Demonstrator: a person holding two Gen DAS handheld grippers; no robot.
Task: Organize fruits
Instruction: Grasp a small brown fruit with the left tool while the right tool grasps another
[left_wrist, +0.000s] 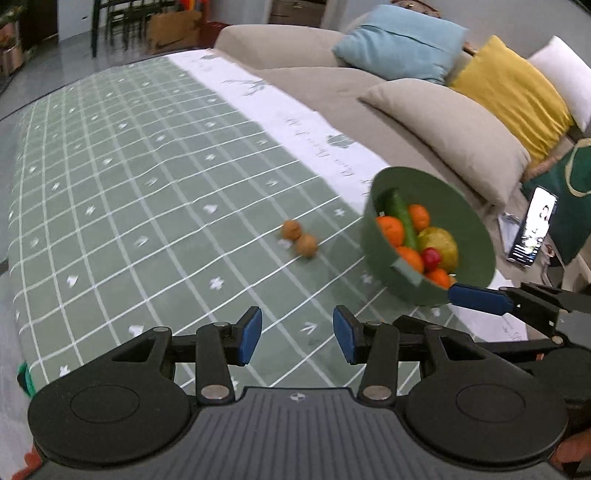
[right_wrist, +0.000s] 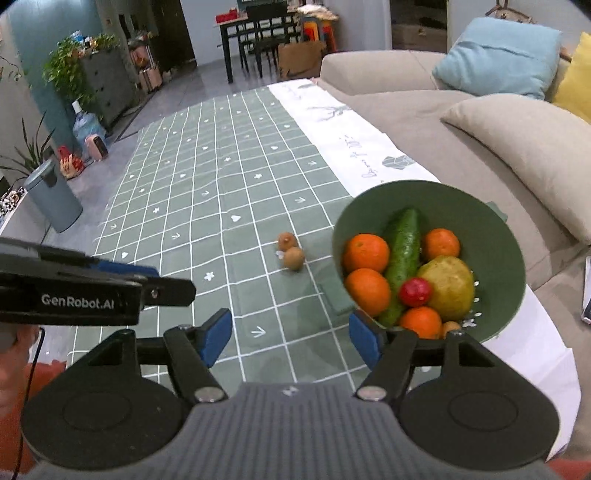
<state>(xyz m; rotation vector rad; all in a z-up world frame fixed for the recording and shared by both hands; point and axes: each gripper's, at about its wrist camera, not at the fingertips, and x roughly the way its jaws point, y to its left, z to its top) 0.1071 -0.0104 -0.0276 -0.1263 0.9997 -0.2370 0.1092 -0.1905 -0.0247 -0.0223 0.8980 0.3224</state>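
A green bowl (right_wrist: 491, 221) sits on the table's right side, holding several oranges (right_wrist: 366, 252), a cucumber (right_wrist: 403, 254), a yellow-green pear (right_wrist: 451, 283) and a small red fruit (right_wrist: 415, 292). It also shows in the left wrist view (left_wrist: 413, 188). Two brown kiwis (right_wrist: 291, 251) lie on the cloth left of the bowl, also in the left wrist view (left_wrist: 300, 238). My right gripper (right_wrist: 291, 338) is open and empty, its right finger beside the bowl's near rim. My left gripper (left_wrist: 297, 336) is open and empty above the cloth, short of the kiwis.
A green checked tablecloth (right_wrist: 207, 177) with a white border covers the table. A beige sofa (right_wrist: 443, 122) with blue, yellow and beige cushions runs along the right. A phone (left_wrist: 532, 227) lies by the sofa. A grey bin (right_wrist: 51, 195) and plants stand left.
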